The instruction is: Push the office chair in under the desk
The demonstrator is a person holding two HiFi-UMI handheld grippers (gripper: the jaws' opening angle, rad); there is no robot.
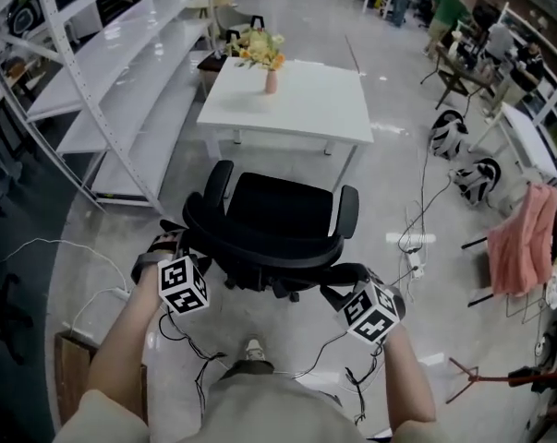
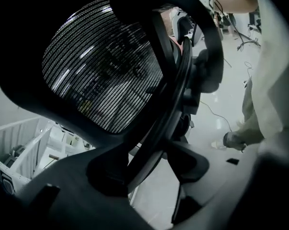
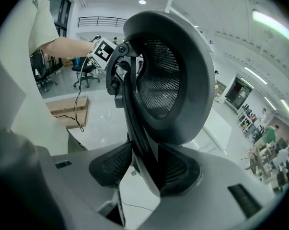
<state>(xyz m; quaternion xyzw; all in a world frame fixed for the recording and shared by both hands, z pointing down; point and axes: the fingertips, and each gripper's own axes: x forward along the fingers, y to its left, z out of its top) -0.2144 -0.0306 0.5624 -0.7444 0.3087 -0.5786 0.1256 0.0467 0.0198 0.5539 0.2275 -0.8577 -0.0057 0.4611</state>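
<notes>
The black mesh office chair [image 1: 283, 206] stands on the floor, its seat facing the white desk [image 1: 306, 104], with a stretch of floor between them. I stand behind its backrest [image 3: 168, 75]. My left gripper [image 1: 174, 245] is at the backrest's left edge; in the left gripper view its jaws [image 2: 144, 169] are shut on the black backrest frame [image 2: 168, 104]. At the backrest's right edge is my right gripper [image 1: 345, 282]. In the right gripper view, the mesh pads [image 3: 110, 164] of that gripper [image 3: 146, 166] lie against the frame on both sides.
A vase of flowers [image 1: 265, 58] stands at the desk's far edge. White shelving [image 1: 121, 72] runs along the left. Cables and a power strip [image 1: 414, 243] lie on the floor at right, near a rack with pink cloth [image 1: 523, 238]. A wooden box [image 1: 73, 372] sits by my left.
</notes>
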